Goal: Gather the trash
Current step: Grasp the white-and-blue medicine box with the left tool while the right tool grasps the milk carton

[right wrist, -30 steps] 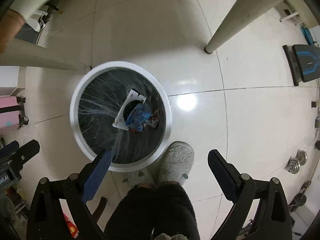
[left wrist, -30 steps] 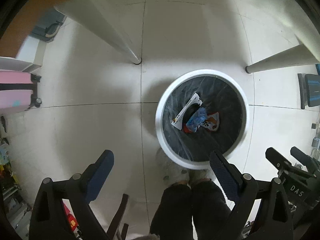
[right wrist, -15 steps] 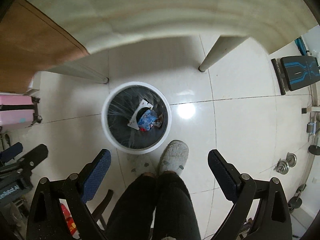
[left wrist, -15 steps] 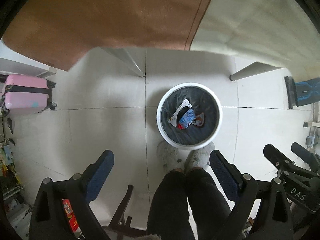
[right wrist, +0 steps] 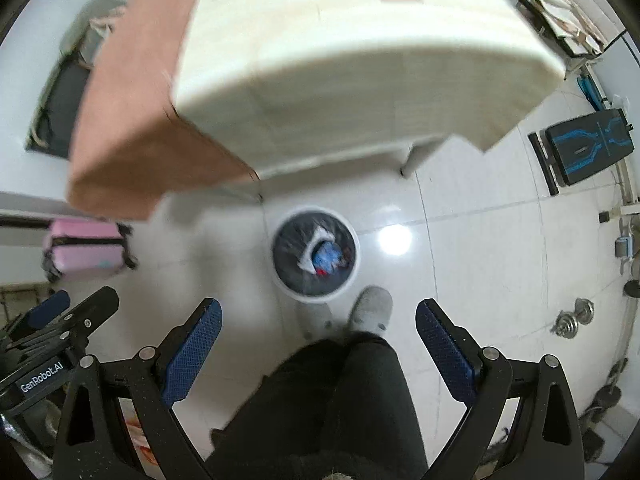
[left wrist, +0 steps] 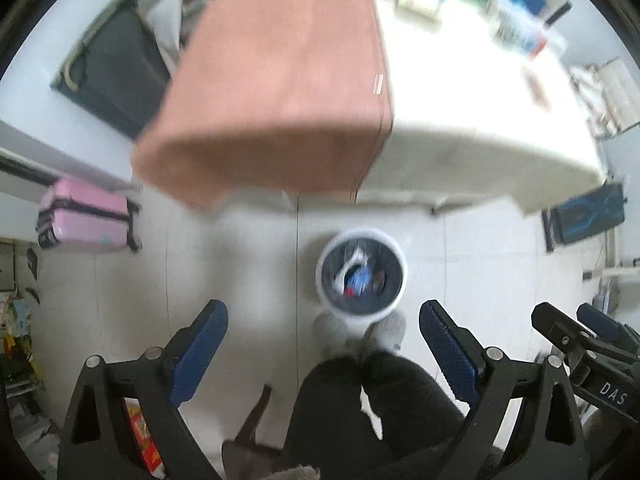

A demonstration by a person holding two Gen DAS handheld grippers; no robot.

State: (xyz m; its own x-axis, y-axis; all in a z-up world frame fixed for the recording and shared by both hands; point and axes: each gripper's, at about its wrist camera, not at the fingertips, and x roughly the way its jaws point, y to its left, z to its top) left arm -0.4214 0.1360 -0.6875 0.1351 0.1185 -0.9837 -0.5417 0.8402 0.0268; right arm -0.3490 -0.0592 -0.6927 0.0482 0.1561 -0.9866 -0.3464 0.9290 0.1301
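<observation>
Flanking the trash bin (left wrist: 361,280) below: table (left wrist: 460,120), pink suitcase (left wrist: 86,220).

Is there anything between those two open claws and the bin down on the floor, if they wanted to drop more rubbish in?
Nothing visible stands in the way. The left gripper and right gripper are both open and empty, high above the trash bin. The person's slippers sit just beside its rim, and the table lies beyond it.
</observation>
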